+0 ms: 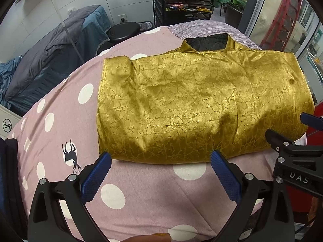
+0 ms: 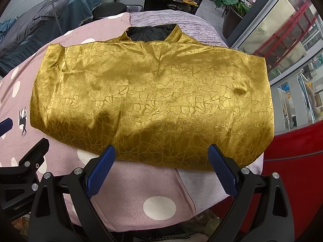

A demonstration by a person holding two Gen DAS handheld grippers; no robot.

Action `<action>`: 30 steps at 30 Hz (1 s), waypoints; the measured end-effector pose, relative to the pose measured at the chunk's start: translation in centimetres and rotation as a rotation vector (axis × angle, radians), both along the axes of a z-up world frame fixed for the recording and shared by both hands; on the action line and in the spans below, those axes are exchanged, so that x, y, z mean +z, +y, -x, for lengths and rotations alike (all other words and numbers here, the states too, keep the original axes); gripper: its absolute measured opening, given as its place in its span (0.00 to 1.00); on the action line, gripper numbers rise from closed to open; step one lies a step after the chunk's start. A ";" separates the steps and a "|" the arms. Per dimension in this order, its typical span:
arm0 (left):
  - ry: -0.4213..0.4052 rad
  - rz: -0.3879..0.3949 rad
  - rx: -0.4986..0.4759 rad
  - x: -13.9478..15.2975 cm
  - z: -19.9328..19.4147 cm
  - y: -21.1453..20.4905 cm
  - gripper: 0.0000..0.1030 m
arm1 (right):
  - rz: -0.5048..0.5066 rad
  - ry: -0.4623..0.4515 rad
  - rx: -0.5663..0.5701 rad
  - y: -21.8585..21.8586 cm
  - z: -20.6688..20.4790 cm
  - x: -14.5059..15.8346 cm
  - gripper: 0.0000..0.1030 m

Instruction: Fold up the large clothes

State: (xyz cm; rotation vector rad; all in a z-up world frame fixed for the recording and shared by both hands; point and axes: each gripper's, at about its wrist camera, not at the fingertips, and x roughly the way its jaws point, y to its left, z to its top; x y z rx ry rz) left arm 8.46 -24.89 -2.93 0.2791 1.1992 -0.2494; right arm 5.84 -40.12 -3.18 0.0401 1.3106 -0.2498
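The gold patterned garment (image 1: 197, 104) lay folded into a broad rectangle on the pink polka-dot bedsheet (image 1: 60, 121), its collar (image 1: 208, 44) at the far edge with a black lining showing inside. A grey striped cloth (image 2: 167, 19) lay beneath the collar end. The left gripper (image 1: 161, 162) hung just short of the garment's near edge, jaws spread wide and holding nothing, blue pads (image 1: 94, 178) clear of the fabric. The right gripper (image 2: 161, 157) stood likewise at the near edge, further toward the garment's right end, jaws spread and empty; whether its tips touched the fabric could not be told. The two grippers were side by side, each visible in the other's view. A black shelving rack (image 1: 181, 2) and a bed with grey and blue covers (image 1: 60, 46) stood beyond.
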 end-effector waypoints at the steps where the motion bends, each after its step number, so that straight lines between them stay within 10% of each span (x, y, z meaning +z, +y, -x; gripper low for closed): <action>1: 0.004 -0.001 -0.001 0.0 0.0 0.0 0.94 | -0.001 0.000 0.000 0.0 0.0 0.0 0.89; 30: 0.037 -0.011 -0.013 -0.6 -0.1 -0.2 0.94 | -0.001 0.001 -0.001 0.0 0.1 0.0 0.89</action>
